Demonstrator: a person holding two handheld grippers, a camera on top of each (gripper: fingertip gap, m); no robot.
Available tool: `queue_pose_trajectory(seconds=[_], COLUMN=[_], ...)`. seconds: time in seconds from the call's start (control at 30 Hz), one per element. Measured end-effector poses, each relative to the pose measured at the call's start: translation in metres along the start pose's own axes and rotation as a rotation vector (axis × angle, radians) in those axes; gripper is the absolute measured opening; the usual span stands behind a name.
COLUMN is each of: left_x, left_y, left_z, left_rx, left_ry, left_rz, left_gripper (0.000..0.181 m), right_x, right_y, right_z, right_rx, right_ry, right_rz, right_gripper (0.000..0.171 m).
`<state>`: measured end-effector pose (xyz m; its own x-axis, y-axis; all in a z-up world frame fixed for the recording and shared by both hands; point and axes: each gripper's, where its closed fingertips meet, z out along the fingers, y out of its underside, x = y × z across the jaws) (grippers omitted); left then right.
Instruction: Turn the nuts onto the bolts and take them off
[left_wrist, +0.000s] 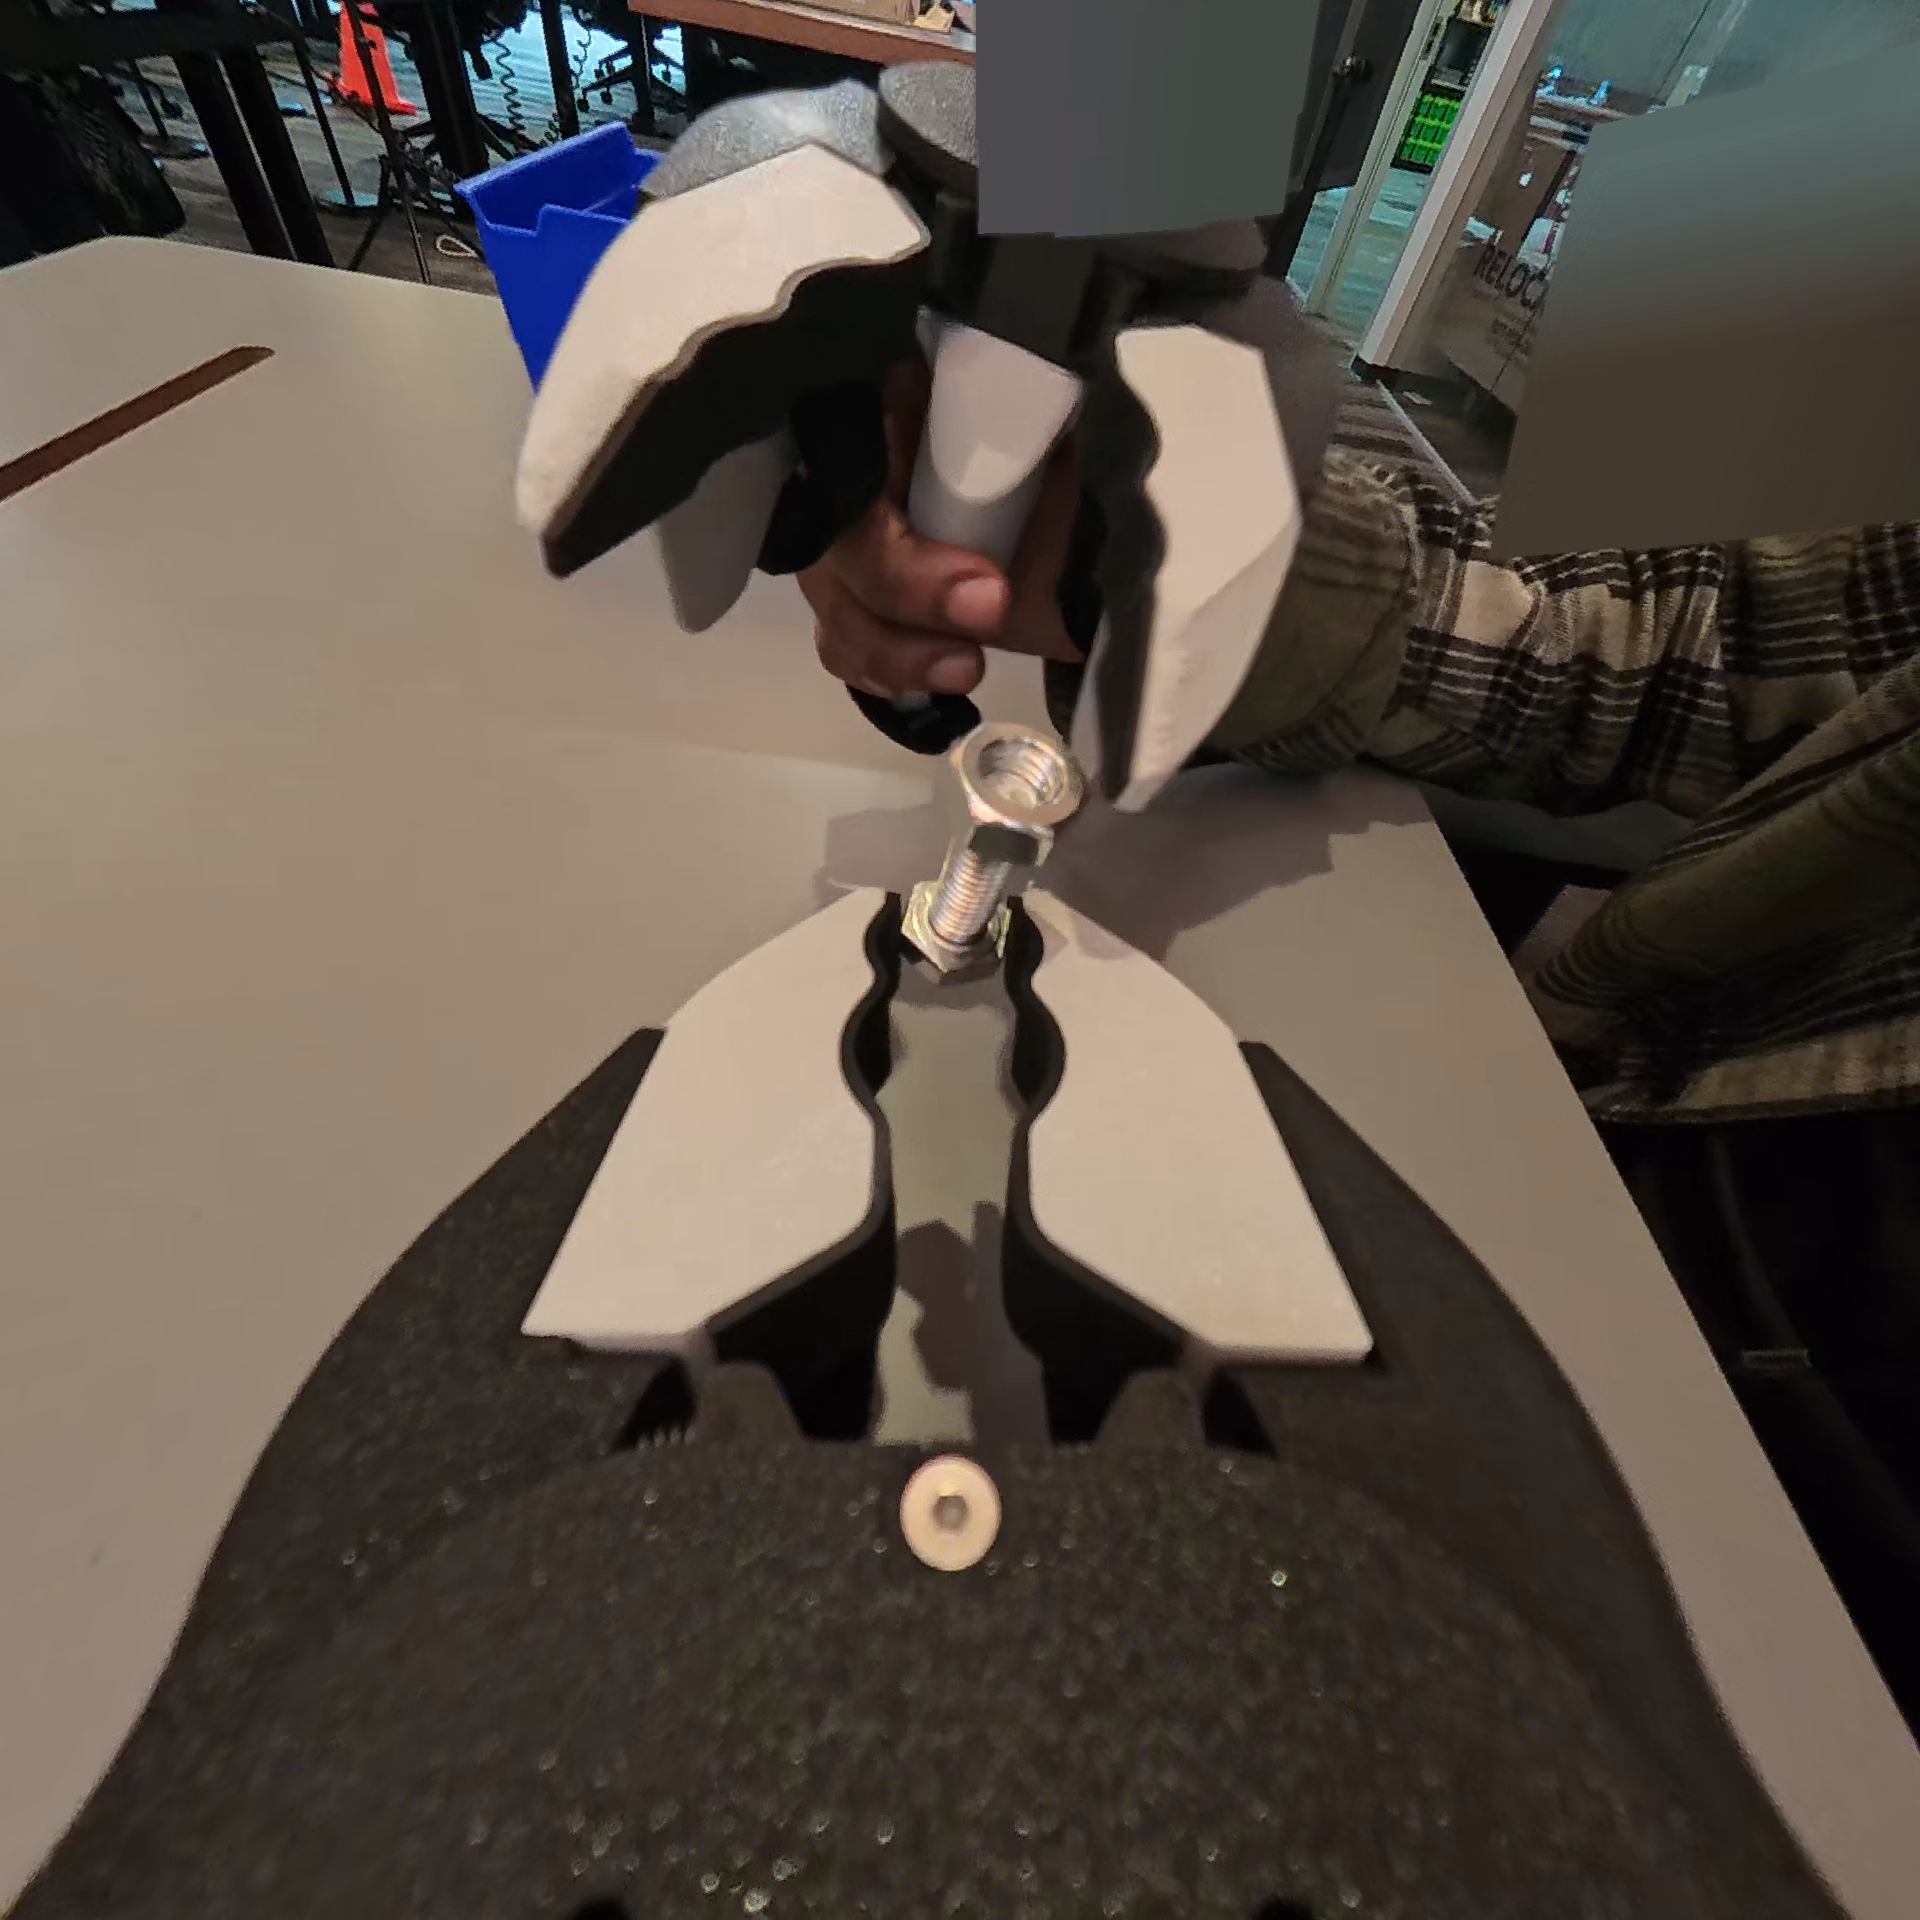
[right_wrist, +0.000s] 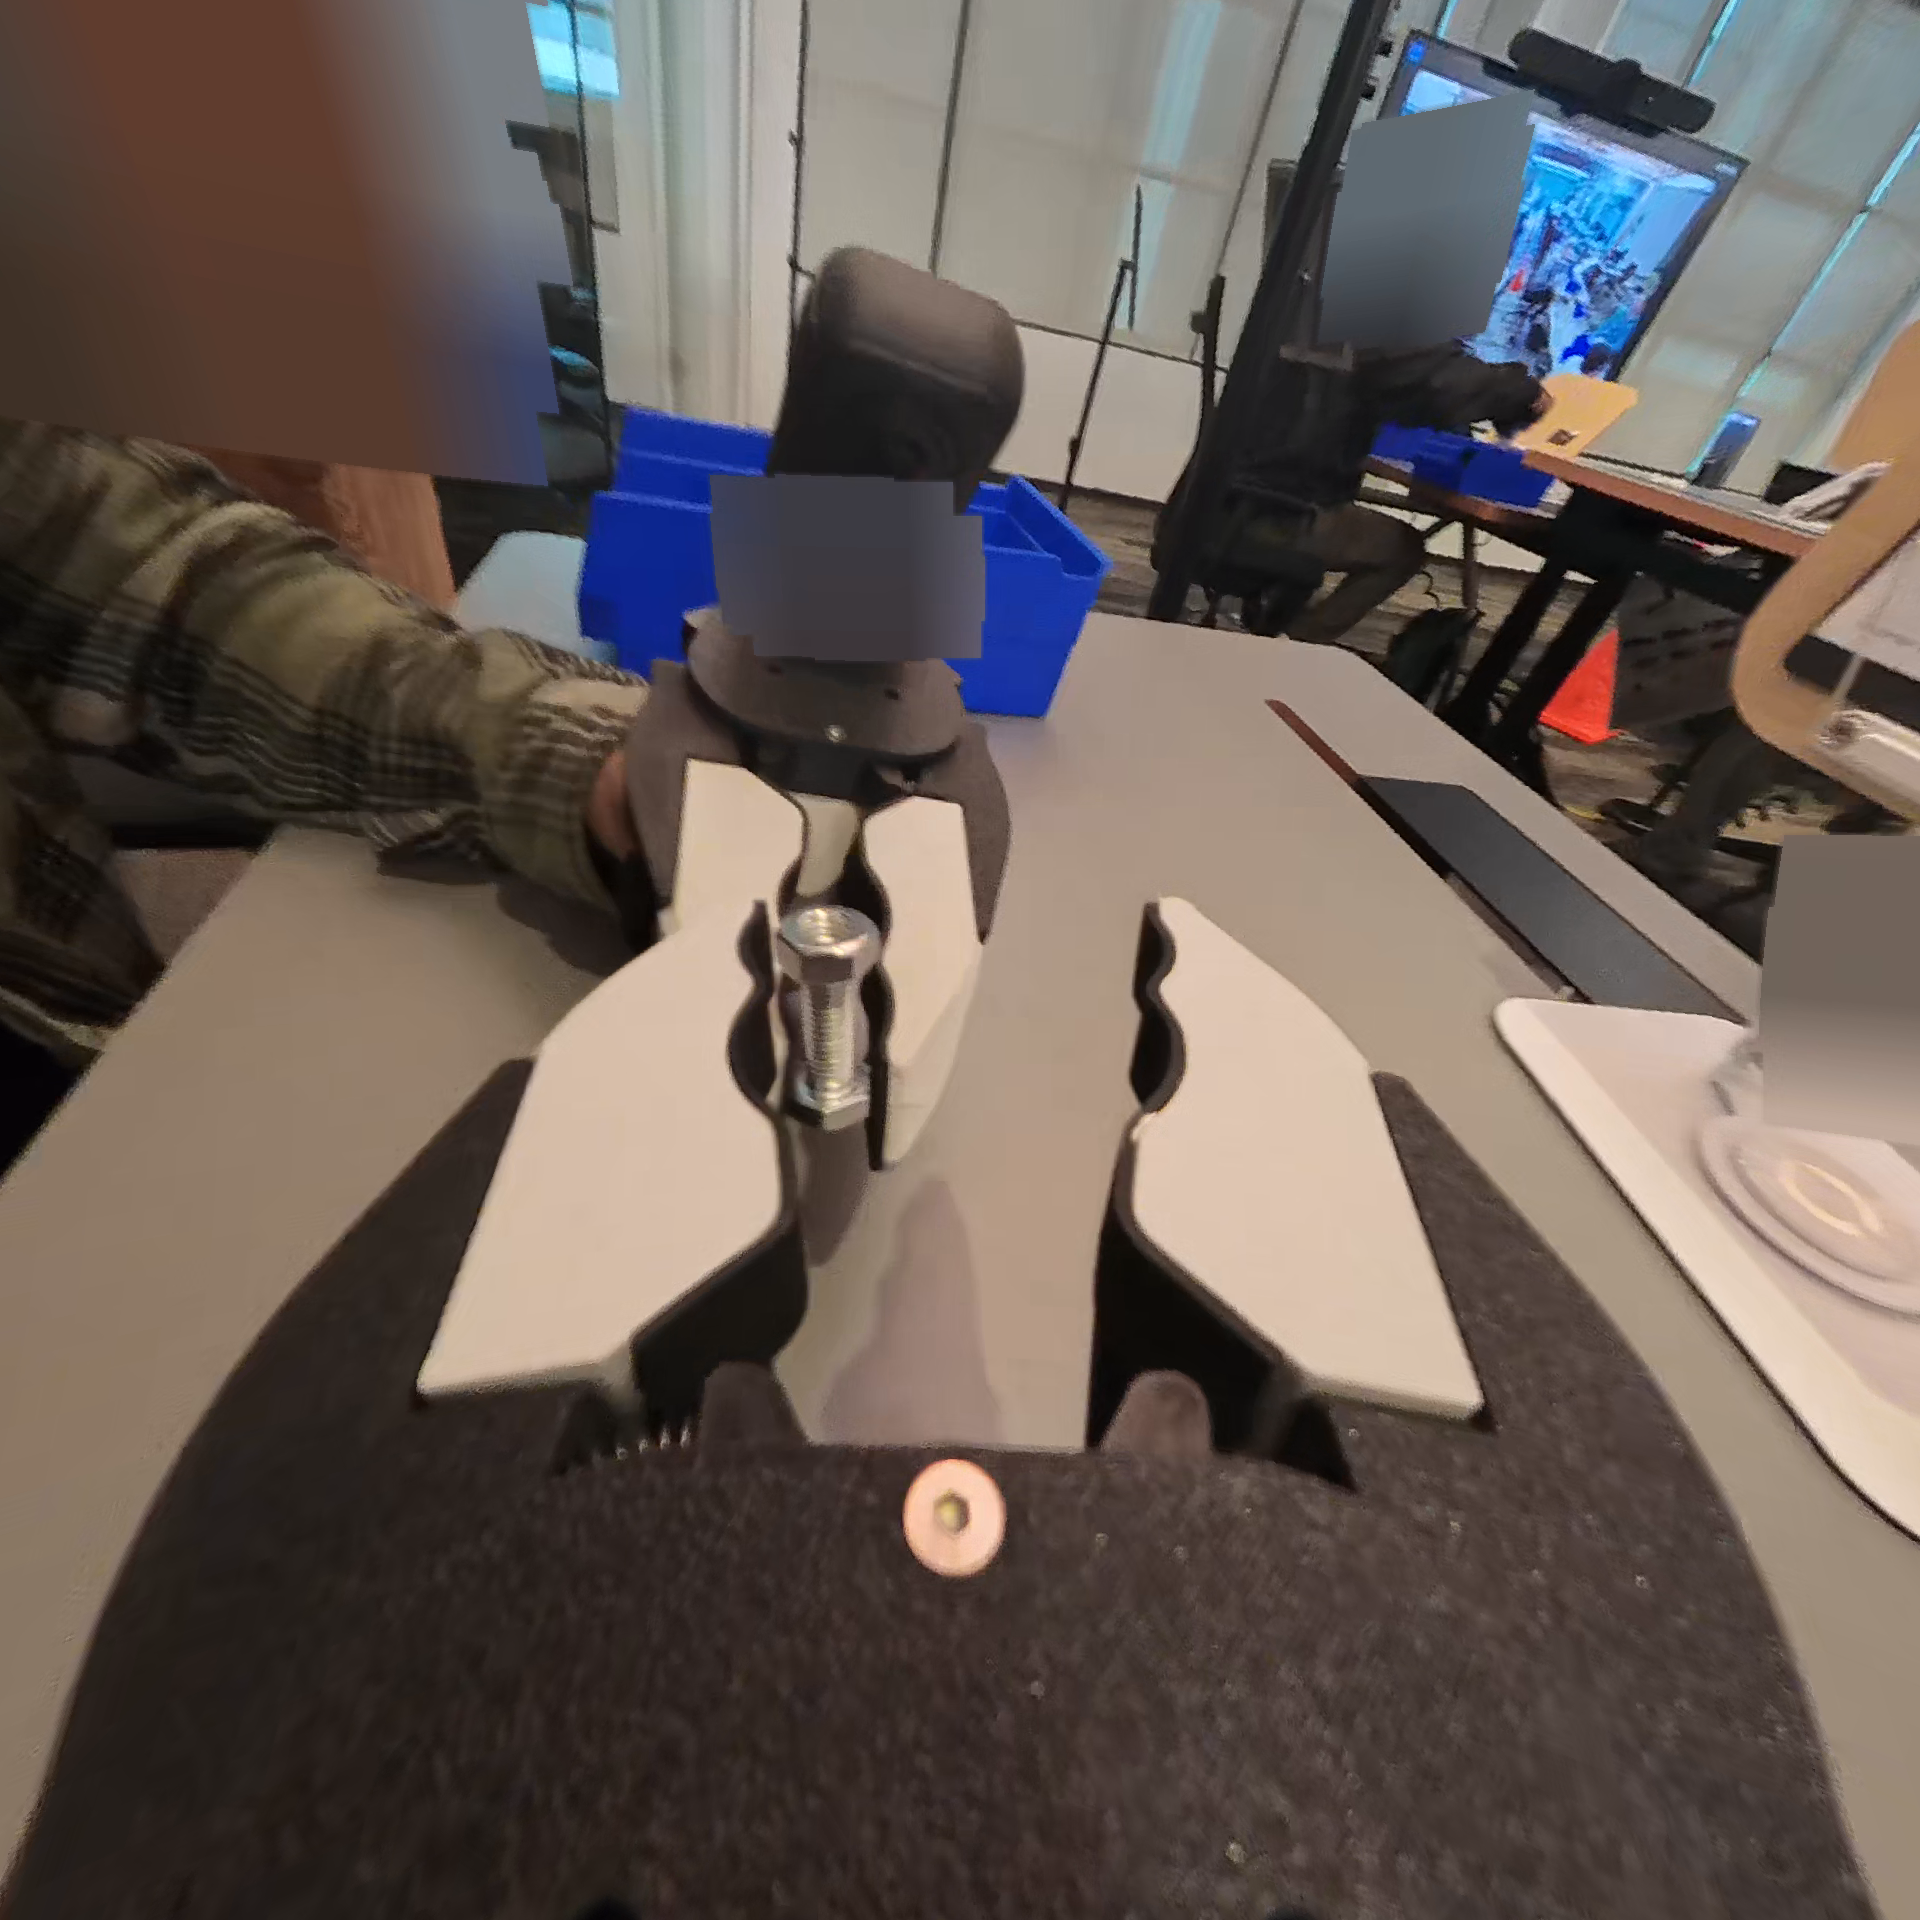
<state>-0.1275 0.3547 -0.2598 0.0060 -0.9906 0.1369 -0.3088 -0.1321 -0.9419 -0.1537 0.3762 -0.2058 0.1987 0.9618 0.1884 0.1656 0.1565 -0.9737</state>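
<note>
My left gripper (left_wrist: 954, 925) is shut on the hex head of a silver bolt (left_wrist: 966, 894) and holds it upright just above the grey table (left_wrist: 364, 831). A silver nut (left_wrist: 1016, 784) sits on the bolt's top end, with its threaded hole showing. My right gripper (right_wrist: 956, 925) is open and empty. One of its fingers (right_wrist: 644, 1143) is right beside the bolt (right_wrist: 826, 1023) and nut (right_wrist: 828, 935), without gripping them. The left wrist view shows the right gripper (left_wrist: 831, 665) above and behind the nut. The right wrist view shows the left gripper (right_wrist: 831, 1122) facing it.
Blue bins (right_wrist: 1039, 592) stand at the table's far edge, one also in the left wrist view (left_wrist: 551, 218). A white tray (right_wrist: 1662, 1195) with a clear object lies at the right, and a black strip (right_wrist: 1538, 883) beyond it. A person sits at another table (right_wrist: 1371, 436). Tip to tip, the grippers are about 6 centimeters apart.
</note>
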Motion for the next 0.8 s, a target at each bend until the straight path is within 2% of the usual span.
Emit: queue_pose_trajectory(seconds=[0.1,0.2,0.8], left_x=[0.0009,0.0004,0.0018], left_y=[-0.0025,-0.0056,-0.0078], left_z=[-0.0014,-0.0035,-0.0044], left_rx=[0.01,0.029,0.042], left_ry=[-0.004,-0.002,0.003], left_rz=[0.015,0.01,0.019], left_gripper=[0.019,0.019,0.019], right_x=[0.0047,0.0029,0.0028], right_y=[-0.0027,-0.0065,-0.0035], right_z=[-0.0054,-0.0087,-0.0048], right_rx=[0.013,0.034,0.019], right_ry=[0.021,0.002,0.004], right_rz=[-0.006,-0.006,-0.007], right_gripper=[0.068,0.062,0.066])
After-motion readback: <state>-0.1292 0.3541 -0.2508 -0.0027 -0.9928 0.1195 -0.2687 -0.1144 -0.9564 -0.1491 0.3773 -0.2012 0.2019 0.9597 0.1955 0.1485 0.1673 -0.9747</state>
